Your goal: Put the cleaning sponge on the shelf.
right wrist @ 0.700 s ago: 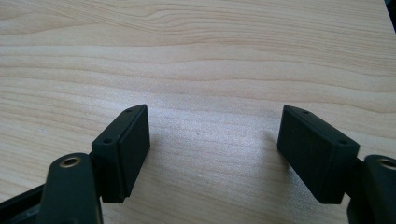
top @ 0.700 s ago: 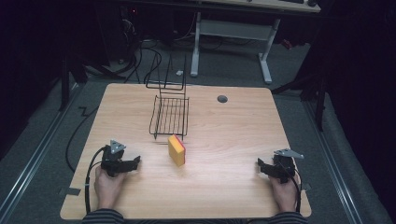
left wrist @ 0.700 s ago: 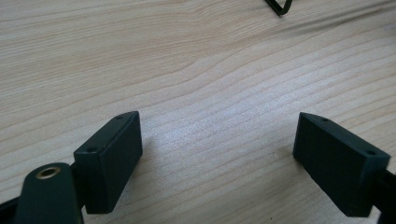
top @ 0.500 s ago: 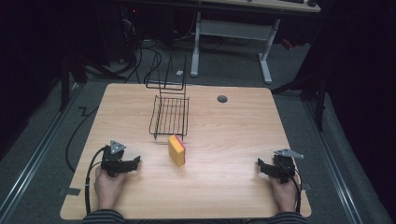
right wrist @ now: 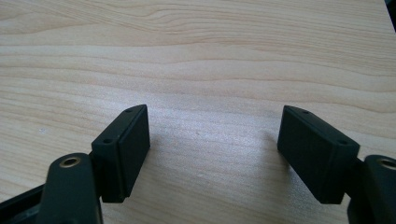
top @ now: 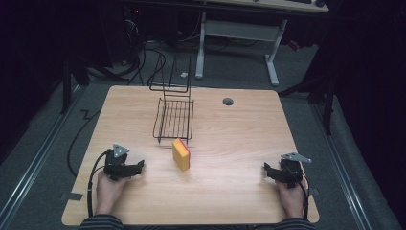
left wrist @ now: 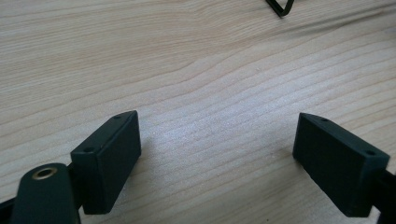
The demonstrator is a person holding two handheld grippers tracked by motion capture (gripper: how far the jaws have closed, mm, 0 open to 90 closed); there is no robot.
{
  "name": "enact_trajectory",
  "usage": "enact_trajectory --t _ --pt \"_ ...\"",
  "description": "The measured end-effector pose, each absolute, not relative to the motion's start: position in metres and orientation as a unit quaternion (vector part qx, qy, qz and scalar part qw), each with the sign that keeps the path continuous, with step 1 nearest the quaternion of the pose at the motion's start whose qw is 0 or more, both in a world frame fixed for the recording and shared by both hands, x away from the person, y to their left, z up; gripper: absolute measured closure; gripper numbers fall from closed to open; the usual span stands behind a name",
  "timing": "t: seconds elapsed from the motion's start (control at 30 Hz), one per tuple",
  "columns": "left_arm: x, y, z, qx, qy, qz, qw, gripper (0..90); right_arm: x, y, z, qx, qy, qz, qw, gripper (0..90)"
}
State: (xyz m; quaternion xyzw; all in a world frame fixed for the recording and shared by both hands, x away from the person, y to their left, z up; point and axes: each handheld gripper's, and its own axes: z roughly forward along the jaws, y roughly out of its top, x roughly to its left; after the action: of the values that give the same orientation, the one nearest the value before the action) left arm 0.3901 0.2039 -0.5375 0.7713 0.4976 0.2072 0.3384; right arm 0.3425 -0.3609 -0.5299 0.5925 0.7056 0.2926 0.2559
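the left gripper [top: 125,166] rests low on the near part of the desk [top: 230,191], its jaws spread with only bare wood grain between them in the left gripper view. the right gripper [top: 282,172] rests at the opposite near side, well apart from the left one, its jaws likewise spread over bare wood in the right gripper view. neither holds or touches anything.

ahead of the left jaws and off to their right, between the two grippers but nearer the left, the yellow sponge [top: 180,155] with a red face stands on its edge, apart from both sets of jaws. just beyond the sponge sits the black wire rack [top: 174,118], its near rim close to the sponge without clearly touching it; one corner of the rack shows at the top of the left gripper view.

judging from this, the work looks to be at its very start: the sponge is ungrasped and outside the rack, so reaching, gripping and placing all seem left to do.
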Motion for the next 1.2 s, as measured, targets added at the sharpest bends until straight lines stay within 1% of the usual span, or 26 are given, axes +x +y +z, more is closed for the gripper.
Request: enact_trajectory --t 0.23,0.4,0.6,1.2 --pt "0.391 0.204 -0.537 0.771 0.499 0.204 0.34 15.2 0.343 -0.361 -0.53 0.593 0.705 0.293 0.256 25.5" --pt "0.392 0.206 -0.536 0.766 0.5 0.184 0.361 15.4 0.343 -0.361 -0.53 0.593 0.706 0.293 0.256 25.5" --pt "0.39 0.207 -0.534 0.764 0.496 0.181 0.371 15.7 0.343 -0.361 -0.53 0.593 0.706 0.293 0.256 25.5" --pt "0.379 0.209 -0.505 0.747 0.476 0.184 0.427 17.6 0.343 -0.361 -0.53 0.593 0.705 0.293 0.256 25.5"
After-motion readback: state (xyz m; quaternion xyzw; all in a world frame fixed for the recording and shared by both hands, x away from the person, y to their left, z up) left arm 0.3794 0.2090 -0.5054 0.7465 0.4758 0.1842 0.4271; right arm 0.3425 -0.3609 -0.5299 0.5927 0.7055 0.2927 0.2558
